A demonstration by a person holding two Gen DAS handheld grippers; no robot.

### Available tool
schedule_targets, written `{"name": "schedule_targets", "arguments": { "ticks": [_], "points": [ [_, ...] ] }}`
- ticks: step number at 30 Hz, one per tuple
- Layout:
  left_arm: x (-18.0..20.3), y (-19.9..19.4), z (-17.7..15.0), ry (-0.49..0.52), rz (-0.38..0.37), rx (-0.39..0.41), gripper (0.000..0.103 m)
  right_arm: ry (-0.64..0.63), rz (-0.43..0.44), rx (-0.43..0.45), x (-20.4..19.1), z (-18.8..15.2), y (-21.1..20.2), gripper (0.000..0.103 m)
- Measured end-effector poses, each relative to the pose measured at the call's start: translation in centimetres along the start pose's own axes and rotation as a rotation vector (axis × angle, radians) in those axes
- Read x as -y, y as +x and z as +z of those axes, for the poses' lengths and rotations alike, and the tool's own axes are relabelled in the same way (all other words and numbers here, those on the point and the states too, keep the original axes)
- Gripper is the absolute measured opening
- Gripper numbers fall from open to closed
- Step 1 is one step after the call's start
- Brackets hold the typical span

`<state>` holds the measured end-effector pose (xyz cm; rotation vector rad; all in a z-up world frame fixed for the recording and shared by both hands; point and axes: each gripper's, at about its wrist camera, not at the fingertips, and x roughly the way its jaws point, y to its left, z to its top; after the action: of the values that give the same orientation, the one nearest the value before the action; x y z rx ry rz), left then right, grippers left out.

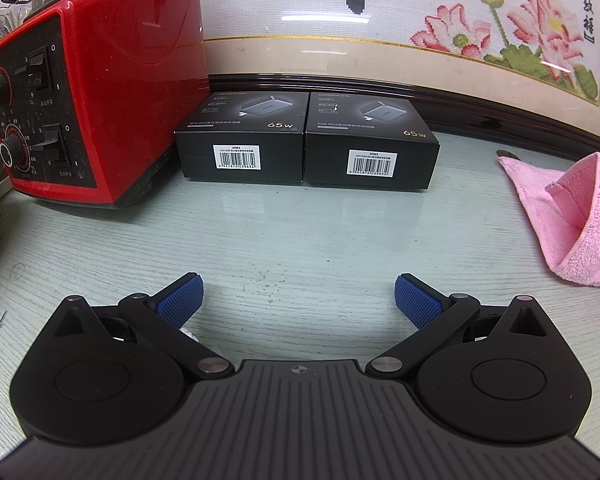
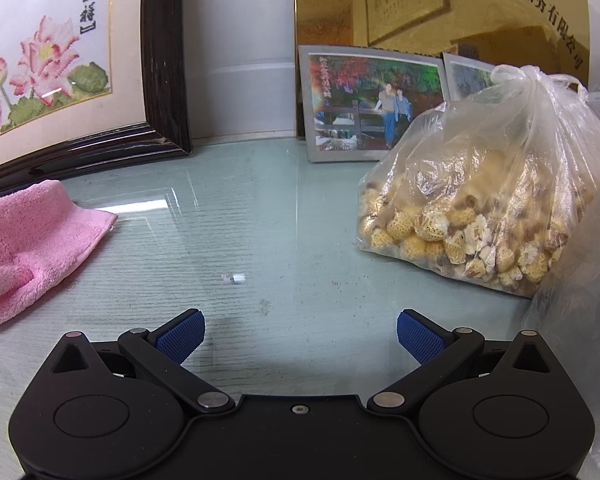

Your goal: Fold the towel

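Both tools, left and right, wide open, empty; crumpled pink towel lying between.

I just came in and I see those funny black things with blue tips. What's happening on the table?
A person is holding two claws and is meant to fold the pink towel. Right now neither one touches it. The left claw and the right claw are both open and empty above the glass tabletop. The towel lies rumpled between them, not neatly folded. Nearby sit a red blender base, two black charger boxes and a tied plastic bag of dried yellow things.
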<state>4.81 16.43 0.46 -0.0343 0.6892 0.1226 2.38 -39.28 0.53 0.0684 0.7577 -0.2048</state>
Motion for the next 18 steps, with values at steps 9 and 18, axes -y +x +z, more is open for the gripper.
{"name": "schedule_targets", "arguments": {
  "ticks": [9,18],
  "points": [
    [0.0,0.0,0.0,0.0,0.0,0.0,0.103,0.178,0.107,-0.115,-2.3,3.6,-0.6,0.102],
    [0.0,0.0,0.0,0.0,0.0,0.0,0.103,0.055,0.253,-0.036,-9.3,8.0,-1.0,0.102]
  ]
}}
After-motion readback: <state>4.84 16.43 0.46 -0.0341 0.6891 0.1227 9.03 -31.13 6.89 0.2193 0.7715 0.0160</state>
